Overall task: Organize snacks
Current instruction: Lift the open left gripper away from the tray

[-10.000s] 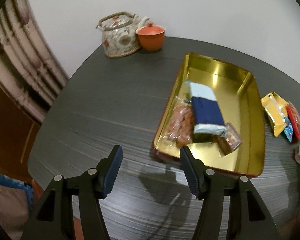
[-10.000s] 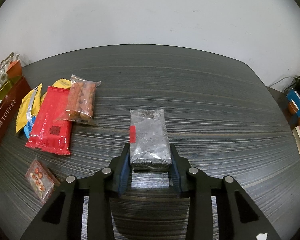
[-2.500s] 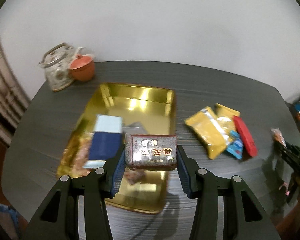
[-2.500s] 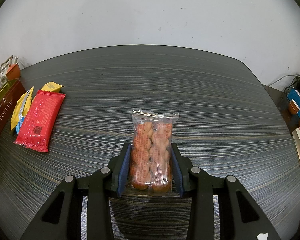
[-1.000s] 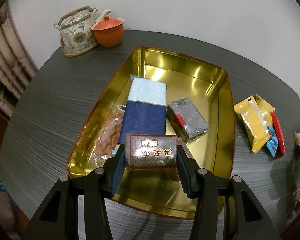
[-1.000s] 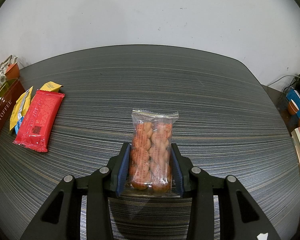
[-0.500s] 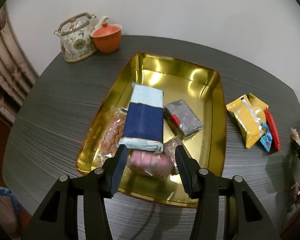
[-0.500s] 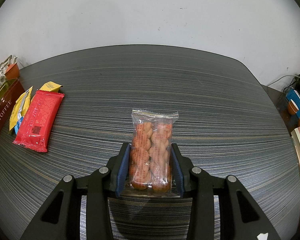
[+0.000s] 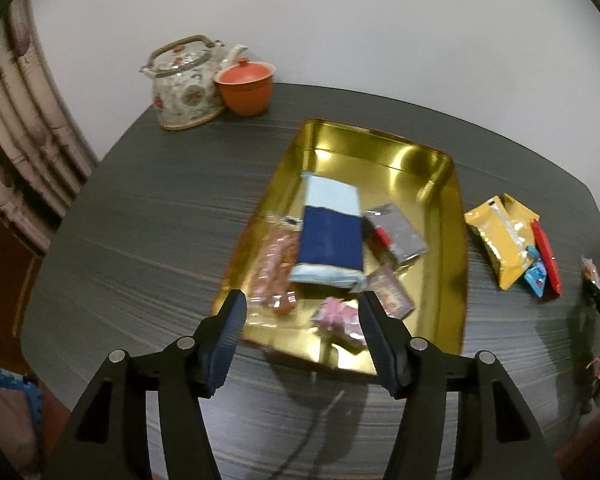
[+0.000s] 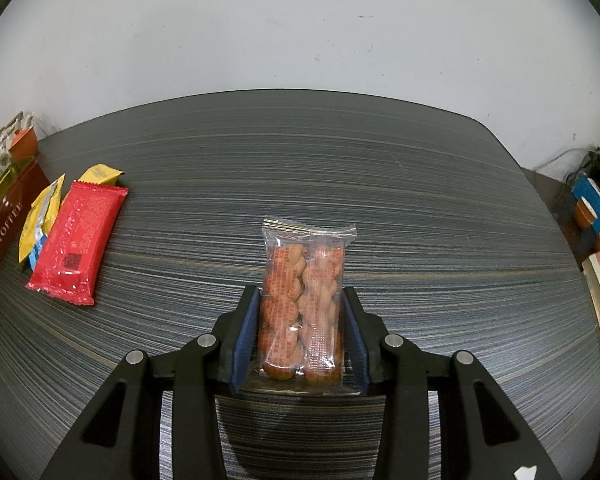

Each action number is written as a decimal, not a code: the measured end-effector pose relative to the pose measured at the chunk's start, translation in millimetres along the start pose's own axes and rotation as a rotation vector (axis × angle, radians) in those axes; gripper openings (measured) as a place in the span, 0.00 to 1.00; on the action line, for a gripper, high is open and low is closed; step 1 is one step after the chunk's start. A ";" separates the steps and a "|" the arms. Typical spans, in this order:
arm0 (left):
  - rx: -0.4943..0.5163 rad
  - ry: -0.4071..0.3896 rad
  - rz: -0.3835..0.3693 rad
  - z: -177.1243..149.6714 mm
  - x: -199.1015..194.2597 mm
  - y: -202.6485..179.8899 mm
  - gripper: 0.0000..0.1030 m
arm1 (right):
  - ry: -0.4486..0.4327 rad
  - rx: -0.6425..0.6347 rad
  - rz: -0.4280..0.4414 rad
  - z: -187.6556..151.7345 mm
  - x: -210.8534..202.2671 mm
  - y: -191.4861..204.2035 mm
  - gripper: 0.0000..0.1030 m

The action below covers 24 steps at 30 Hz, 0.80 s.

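Note:
In the left wrist view my left gripper [image 9: 302,322] is open and empty, above the near edge of the gold tray [image 9: 446,240]. In the tray lie a blue-and-white pack [image 9: 330,240], a grey pack [image 9: 398,234], a clear pack of twists [image 9: 274,272], a pink packet [image 9: 338,318] and a small brown packet [image 9: 392,294]. In the right wrist view my right gripper [image 10: 302,334] is shut on a clear pack of fried dough twists [image 10: 304,300], low over the table. A red pack [image 10: 80,236] and yellow packs [image 10: 44,216] lie at the left.
A patterned teapot [image 9: 184,84] and an orange lidded cup [image 9: 245,86] stand at the table's far left corner. Yellow, red and blue packs [image 9: 512,244] lie right of the tray. The tray's brown side [image 10: 4,224] shows at the left edge of the right wrist view.
My left gripper opened and let the small packet fall into the tray, then drew back and to the left. My right gripper has held still with the twists pack.

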<state>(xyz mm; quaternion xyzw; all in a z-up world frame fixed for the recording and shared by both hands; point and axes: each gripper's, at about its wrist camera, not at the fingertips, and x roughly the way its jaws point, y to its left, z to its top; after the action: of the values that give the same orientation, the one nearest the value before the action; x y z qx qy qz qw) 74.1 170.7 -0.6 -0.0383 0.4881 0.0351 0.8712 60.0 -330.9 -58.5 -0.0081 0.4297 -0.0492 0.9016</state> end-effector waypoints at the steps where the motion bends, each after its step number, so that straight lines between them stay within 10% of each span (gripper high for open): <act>1: -0.001 -0.003 0.010 -1.5 -1.4 4.1 0.58 | 0.000 0.000 -0.003 0.0 -0.4 0.3 0.37; 24: -0.132 -0.020 0.072 -33.0 10.5 78.9 0.71 | -0.003 -0.050 -0.097 12.4 -28.1 52.5 0.33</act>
<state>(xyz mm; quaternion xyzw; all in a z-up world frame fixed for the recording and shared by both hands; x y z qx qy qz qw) 43.8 246.2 -29.2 -0.0780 0.4770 0.0989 0.8698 56.4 -276.3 -31.9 -0.0515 0.4288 -0.0820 0.8982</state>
